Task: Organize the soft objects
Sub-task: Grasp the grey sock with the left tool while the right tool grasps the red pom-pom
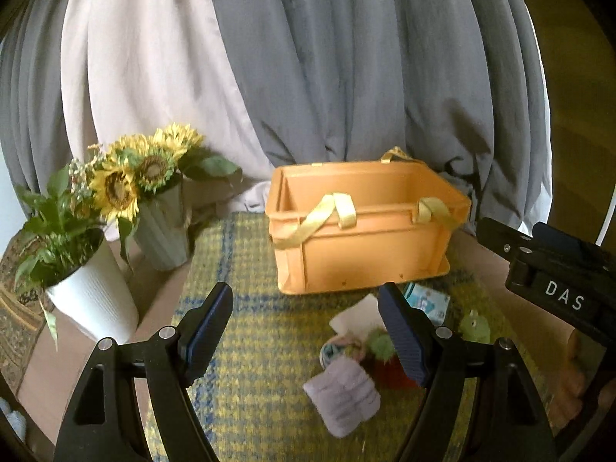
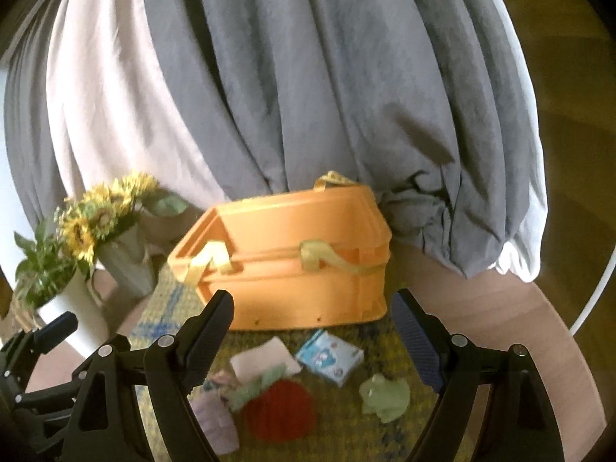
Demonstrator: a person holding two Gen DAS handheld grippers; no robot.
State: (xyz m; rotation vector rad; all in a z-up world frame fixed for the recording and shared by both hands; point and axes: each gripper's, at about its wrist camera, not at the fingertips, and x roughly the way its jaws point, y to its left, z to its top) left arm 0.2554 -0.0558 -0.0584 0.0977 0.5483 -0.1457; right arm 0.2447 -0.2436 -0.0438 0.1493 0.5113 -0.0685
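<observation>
Both tongs are open and hold nothing: the left tongs (image 1: 306, 331) and the right tongs (image 2: 313, 337) hang above the woven mat (image 1: 250, 346) on the table (image 2: 481, 308). The soft things lie in a small heap on the mat, toward the near edge of the table: a red knitted piece (image 2: 279, 410), a green plush (image 2: 385, 398), a lilac cloth (image 1: 342, 394) and a blue printed packet (image 2: 331, 356). Behind them, toward the far edge, stands the orange box (image 1: 365, 227), open on top.

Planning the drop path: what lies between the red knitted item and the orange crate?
In the right wrist view, a folded pale cloth lies between the red knitted item and orange crate.
</observation>
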